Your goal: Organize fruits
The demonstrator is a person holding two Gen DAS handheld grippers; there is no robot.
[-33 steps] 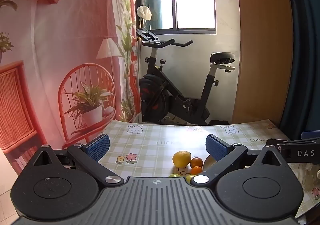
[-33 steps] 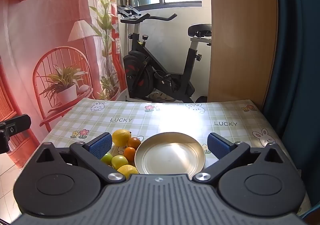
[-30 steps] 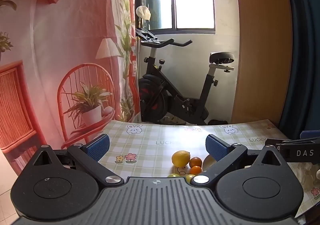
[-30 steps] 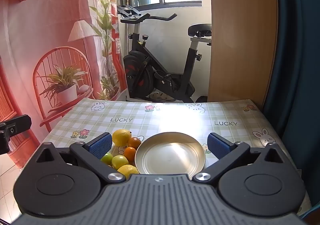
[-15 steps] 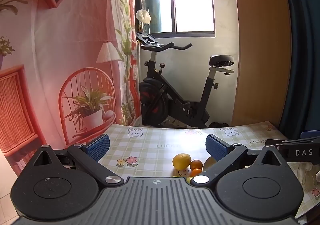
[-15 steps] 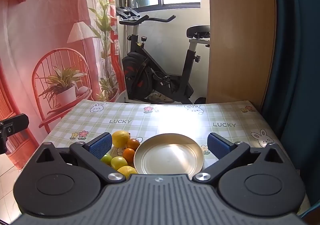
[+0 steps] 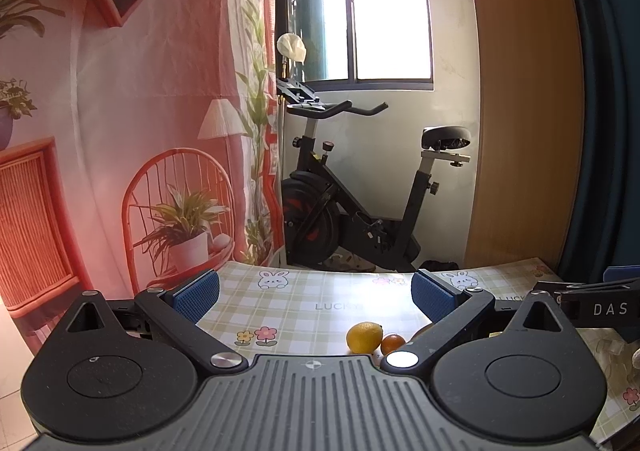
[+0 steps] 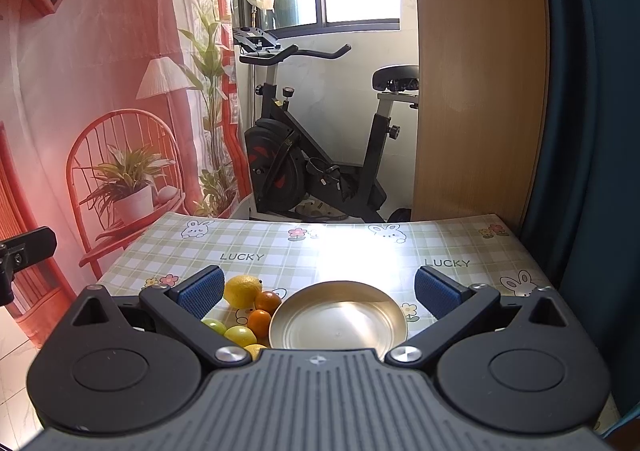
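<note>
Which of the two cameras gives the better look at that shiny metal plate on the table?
The right wrist view. There the metal plate sits nearly whole between the open fingers of the right gripper, and it is empty. In the left wrist view only a thin sliver of its rim peeks out behind the left gripper finger.

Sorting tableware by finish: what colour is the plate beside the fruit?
The plate is a shiny gold metal colour, empty; it shows best in the right wrist view.
</note>
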